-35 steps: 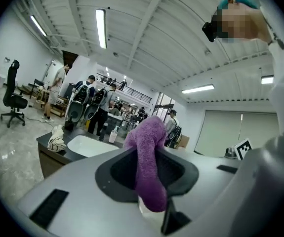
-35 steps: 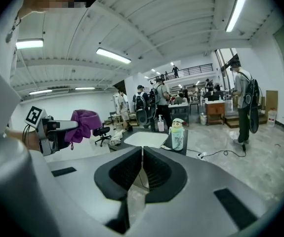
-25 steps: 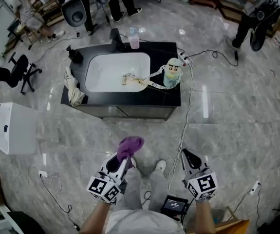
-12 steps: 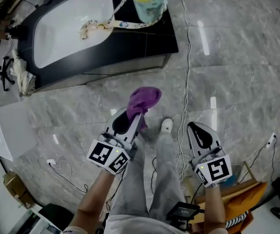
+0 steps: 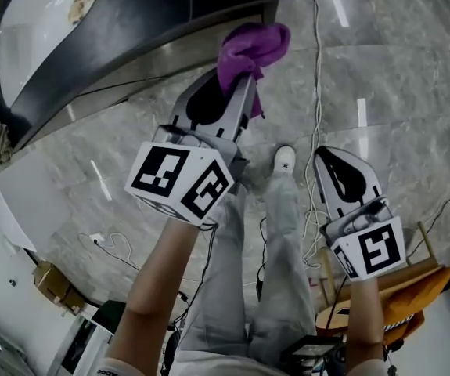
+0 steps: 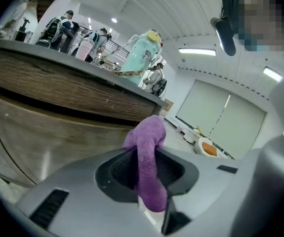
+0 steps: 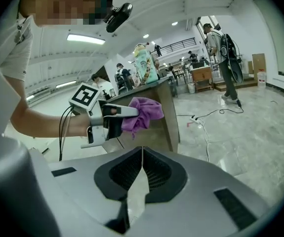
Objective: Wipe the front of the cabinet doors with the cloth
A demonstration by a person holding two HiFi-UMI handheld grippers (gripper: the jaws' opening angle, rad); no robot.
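Observation:
A purple cloth [image 5: 252, 47] sticks out from my left gripper [image 5: 243, 84], which is shut on it. The cloth is held up at the right end of the cabinet front [image 5: 158, 59], under the black counter; I cannot tell whether it touches. In the left gripper view the cloth [image 6: 146, 149] hangs between the jaws, with the wood-grain cabinet door [image 6: 48, 137] close ahead. My right gripper [image 5: 328, 155] is shut and empty, lower and to the right. From the right gripper [image 7: 142, 152] I see the cloth [image 7: 142, 112] against the cabinet [image 7: 167, 116].
A white sink [image 5: 37, 22] is set in the black counter [image 5: 170, 10]. A cartoon-figure bottle [image 6: 144, 53] stands on top. A cable [image 5: 316, 69] runs over the marble floor beside my shoe [image 5: 284, 159]. A cardboard box [image 5: 48, 280] lies at left. People [image 7: 225, 38] stand behind.
My left gripper has gone up and forward with the cloth, from floor level to the cabinet's front. The view has closed in on the cabinet. The right gripper stays low and shut.

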